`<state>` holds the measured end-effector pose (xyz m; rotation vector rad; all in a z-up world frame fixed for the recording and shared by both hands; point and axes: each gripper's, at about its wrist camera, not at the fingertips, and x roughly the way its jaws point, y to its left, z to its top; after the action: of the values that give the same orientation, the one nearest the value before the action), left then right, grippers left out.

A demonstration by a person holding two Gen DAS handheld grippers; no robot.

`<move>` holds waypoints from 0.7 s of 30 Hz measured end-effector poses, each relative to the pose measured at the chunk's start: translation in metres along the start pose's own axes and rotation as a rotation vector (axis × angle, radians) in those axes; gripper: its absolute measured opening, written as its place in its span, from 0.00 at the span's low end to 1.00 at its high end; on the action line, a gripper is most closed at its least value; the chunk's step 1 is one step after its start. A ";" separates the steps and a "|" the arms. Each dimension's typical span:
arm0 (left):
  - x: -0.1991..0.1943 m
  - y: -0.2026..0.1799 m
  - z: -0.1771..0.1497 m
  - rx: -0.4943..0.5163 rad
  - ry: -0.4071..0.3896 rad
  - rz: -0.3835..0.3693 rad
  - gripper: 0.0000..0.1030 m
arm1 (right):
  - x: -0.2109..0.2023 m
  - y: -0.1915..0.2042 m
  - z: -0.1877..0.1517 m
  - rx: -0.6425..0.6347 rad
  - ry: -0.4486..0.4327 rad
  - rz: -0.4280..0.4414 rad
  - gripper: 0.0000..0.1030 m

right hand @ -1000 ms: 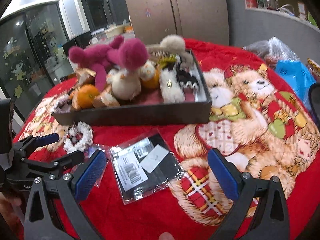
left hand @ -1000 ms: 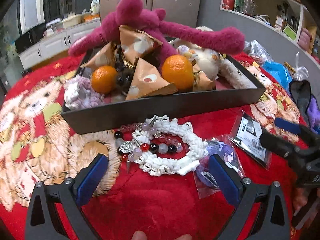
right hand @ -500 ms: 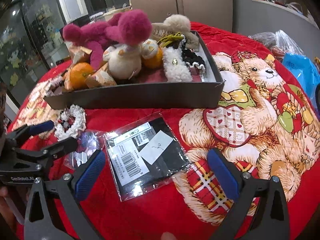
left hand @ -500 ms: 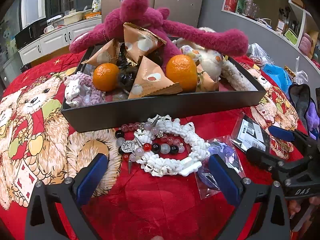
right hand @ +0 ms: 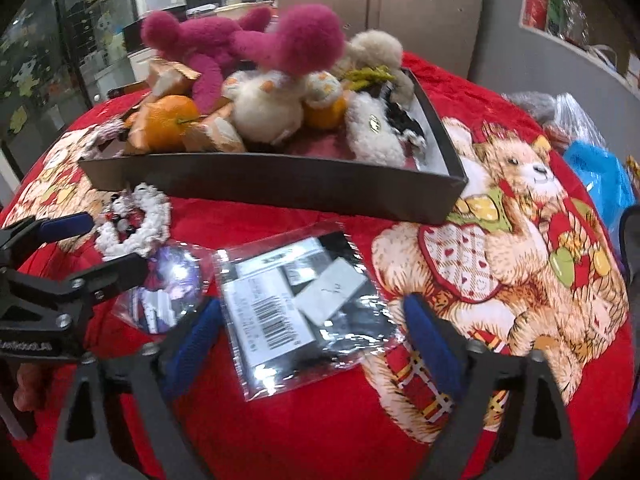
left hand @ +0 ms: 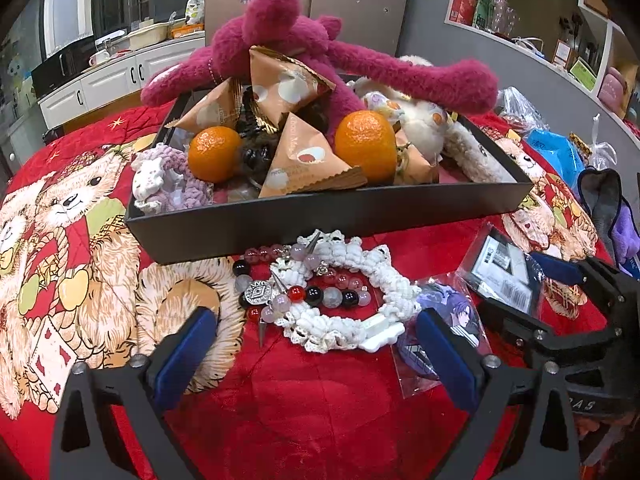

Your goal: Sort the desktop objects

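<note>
A white crocheted scrunchie [left hand: 352,304] and a bead bracelet [left hand: 288,292] lie on the red cloth in front of the black tray [left hand: 320,220]. My left gripper [left hand: 316,356] hovers just short of them, jaws closing, pads touching nothing. To its right lies a badge in a clear sleeve [left hand: 444,320]. A black packet in a clear bag [right hand: 304,304] lies between the closing jaws of my right gripper [right hand: 312,340]; the pads stand at the bag's edges without pressing it. The left gripper [right hand: 92,248] shows by the scrunchie [right hand: 136,224] in the right wrist view.
The tray [right hand: 280,184] holds a magenta plush [left hand: 288,48], oranges [left hand: 364,144], triangular snack packets and a cream plush [right hand: 268,108]. A blue bag [right hand: 600,176] and a dark pouch [left hand: 604,204] sit at the table's right. A bear-print red cloth covers the table.
Both grippers' jaws have narrowed. My right gripper has come in closer over the bagged packet and rolled a little. The left gripper has stayed where it was.
</note>
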<state>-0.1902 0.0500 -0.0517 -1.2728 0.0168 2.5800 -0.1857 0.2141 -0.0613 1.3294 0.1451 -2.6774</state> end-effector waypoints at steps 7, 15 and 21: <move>-0.008 0.007 -0.002 -0.017 -0.028 0.027 0.37 | -0.007 0.013 0.000 -0.021 -0.036 -0.002 0.44; -0.016 0.021 -0.005 -0.048 -0.034 -0.007 0.05 | -0.018 0.004 -0.003 0.037 -0.072 0.064 0.40; -0.034 0.022 -0.003 -0.038 -0.078 -0.026 0.00 | -0.025 0.000 -0.002 0.067 -0.080 0.111 0.40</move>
<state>-0.1739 0.0205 -0.0295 -1.1766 -0.0629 2.6172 -0.1690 0.2165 -0.0422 1.2080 -0.0262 -2.6582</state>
